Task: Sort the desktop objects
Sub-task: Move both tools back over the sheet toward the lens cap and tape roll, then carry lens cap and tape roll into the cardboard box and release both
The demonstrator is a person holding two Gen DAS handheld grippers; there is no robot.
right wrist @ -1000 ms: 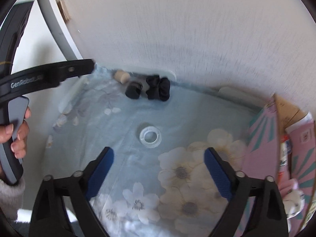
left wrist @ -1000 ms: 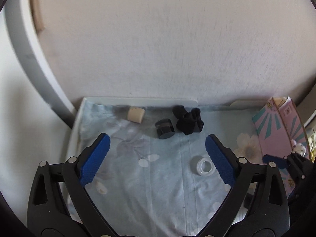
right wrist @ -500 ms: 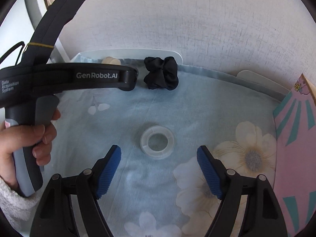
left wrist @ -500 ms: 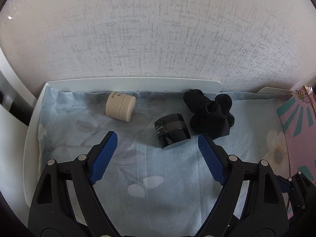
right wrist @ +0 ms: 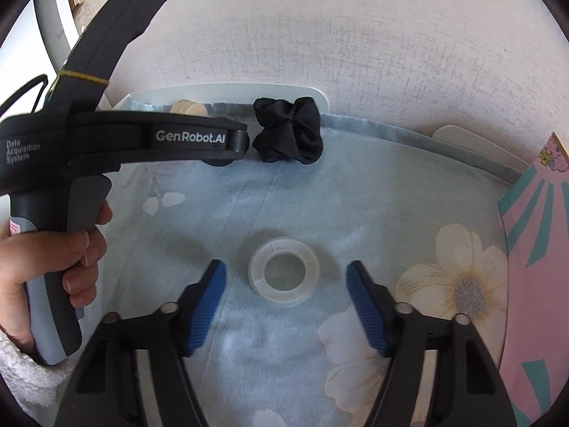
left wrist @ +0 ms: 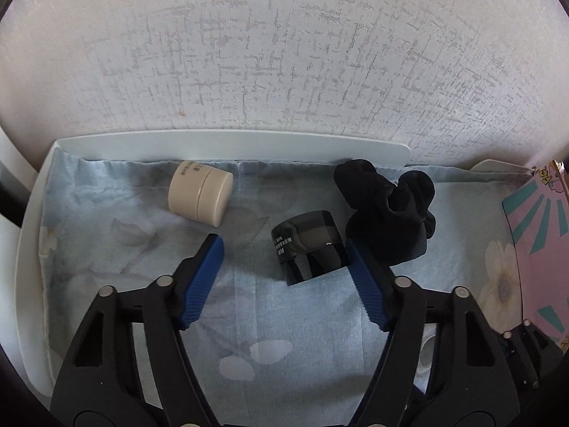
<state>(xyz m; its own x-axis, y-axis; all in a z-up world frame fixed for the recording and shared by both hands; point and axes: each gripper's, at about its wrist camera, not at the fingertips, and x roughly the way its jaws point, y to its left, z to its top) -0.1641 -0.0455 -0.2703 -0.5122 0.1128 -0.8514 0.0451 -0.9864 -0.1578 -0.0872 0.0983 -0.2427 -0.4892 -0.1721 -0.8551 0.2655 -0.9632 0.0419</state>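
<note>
Here, a black jar (left wrist: 310, 247) lies on its side on the blue floral cloth (left wrist: 306, 327), between the blue pads of the left gripper (left wrist: 284, 245). The jaws stand spread wide: the right pad sits just beside or touching the jar's edge, I cannot tell which, while the left pad is clearly apart from it, so nothing is grasped. A black scrunchie (left wrist: 389, 208) rests just beside the jar, toward the white tray rim (left wrist: 231, 144). A beige jar (left wrist: 200, 193), also on its side, lies further left, near the back rim.

In the right wrist view, a clear tape roll (right wrist: 283, 271) lies flat on the cloth, between the pads of the right gripper (right wrist: 284, 272) with gaps on both sides; this gripper too is spread and holds nothing. The person's left hand (right wrist: 53, 267) grips the handle of the left gripper's black body, which hides the black jar there. A pink box (right wrist: 533, 267) with teal rays stands at the right edge of the cloth.
</note>
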